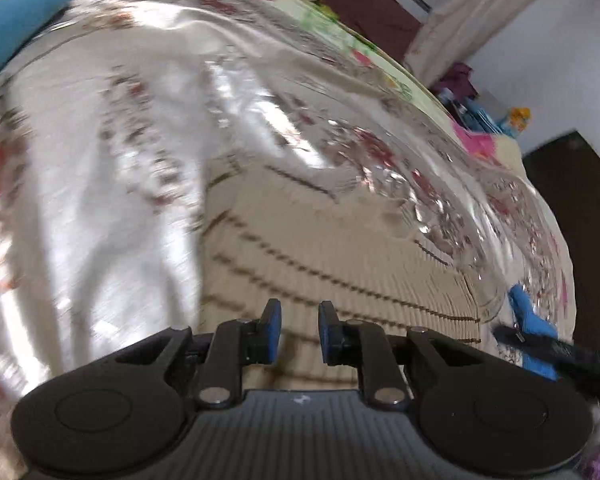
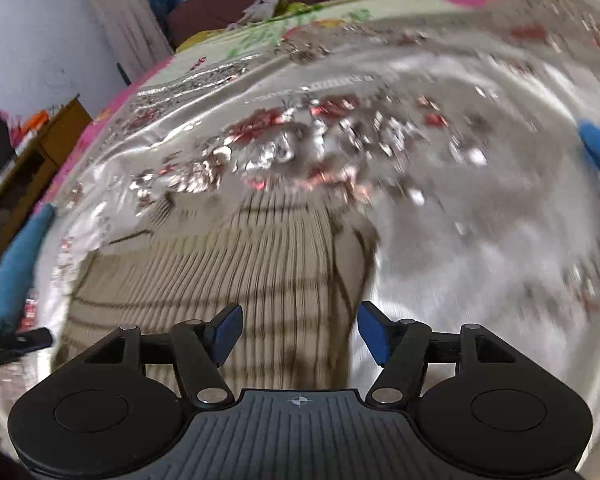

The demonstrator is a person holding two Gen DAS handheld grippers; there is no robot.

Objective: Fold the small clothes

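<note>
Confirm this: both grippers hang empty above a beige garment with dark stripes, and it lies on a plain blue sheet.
Not quite. The sheet is shiny silver-white with red flowers, not plain blue, as the right wrist view shows. The rest holds: left gripper and right gripper hang empty above the striped beige garment.

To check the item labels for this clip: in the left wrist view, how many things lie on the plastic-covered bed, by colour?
Beige striped garment: 1
Blue things, too blurred to identify: 2
Total: 3
</note>
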